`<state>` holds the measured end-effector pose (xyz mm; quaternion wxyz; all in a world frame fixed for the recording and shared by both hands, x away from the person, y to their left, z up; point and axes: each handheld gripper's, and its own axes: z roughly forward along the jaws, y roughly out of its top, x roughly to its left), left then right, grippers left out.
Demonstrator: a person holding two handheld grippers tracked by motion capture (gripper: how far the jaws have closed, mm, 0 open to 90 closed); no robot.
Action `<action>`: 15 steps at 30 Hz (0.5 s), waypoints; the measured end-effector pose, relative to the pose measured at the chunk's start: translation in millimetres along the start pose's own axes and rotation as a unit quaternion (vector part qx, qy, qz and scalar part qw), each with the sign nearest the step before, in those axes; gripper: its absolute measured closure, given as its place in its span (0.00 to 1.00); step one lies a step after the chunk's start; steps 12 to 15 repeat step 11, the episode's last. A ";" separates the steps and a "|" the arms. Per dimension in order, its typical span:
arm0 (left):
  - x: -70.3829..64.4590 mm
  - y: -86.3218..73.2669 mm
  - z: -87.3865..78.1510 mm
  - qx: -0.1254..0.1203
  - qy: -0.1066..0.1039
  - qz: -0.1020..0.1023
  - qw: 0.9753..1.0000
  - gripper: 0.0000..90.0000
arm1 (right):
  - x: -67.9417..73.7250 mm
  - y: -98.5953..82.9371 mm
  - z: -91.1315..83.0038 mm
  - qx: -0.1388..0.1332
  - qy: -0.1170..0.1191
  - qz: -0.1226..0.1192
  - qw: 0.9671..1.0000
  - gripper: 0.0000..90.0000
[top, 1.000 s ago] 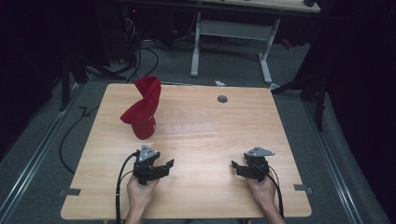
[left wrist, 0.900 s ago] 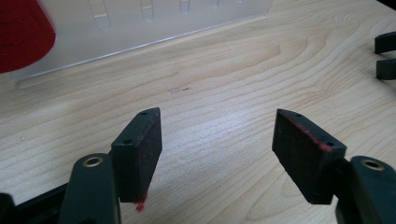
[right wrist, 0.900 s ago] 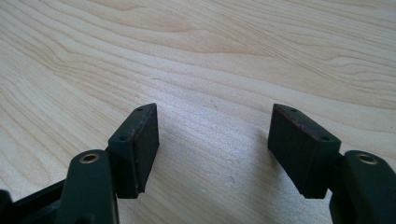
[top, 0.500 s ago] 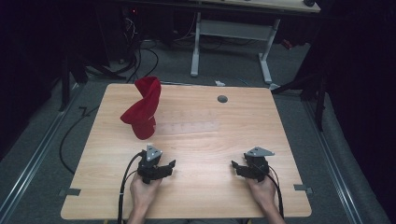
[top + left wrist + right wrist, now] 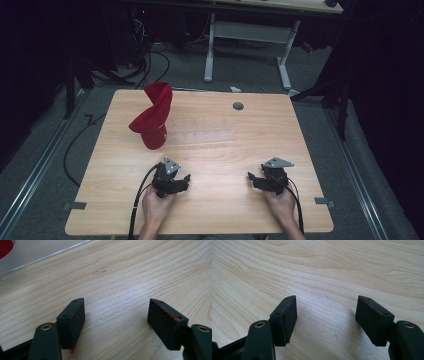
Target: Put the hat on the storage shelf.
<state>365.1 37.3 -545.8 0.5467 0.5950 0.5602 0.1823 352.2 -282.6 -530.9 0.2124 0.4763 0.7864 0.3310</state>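
Note:
A red cloth [image 5: 153,116], twisted up into a standing shape, rests on the far left part of the wooden table [image 5: 210,165]. A corner of it shows at the top left of the left gripper view as red cloth [image 5: 5,247]. My left gripper [image 5: 186,179] lies low over the near left of the table, open, jaws wide apart over bare wood [image 5: 116,315]. My right gripper [image 5: 251,178] rests at the near right, open too, with nothing between its jaws [image 5: 325,317]. Both are held by hands coming in from the near edge.
A clear plastic sheet [image 5: 205,135] lies flat on the table beside the cloth; its edge [image 5: 45,252] shows in the left gripper view. A round grey grommet [image 5: 238,106] sits near the far edge. A desk frame [image 5: 250,45] and cables stand beyond the table.
The left hand and its gripper have shifted slightly toward the right and turned a little. The right gripper and the red cloth have stayed put.

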 end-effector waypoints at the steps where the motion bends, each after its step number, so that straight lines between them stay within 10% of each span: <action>1: 0.0 0.0 0.0 0.000 0.000 0.000 1.000 0.34 | 0.0 0.0 0.0 0.000 0.000 0.000 1.000 0.38; 15: 0.2 -0.2 -0.2 -0.001 0.003 -0.002 1.000 0.32 | 0.1 0.0 0.0 0.000 0.000 0.001 1.000 0.38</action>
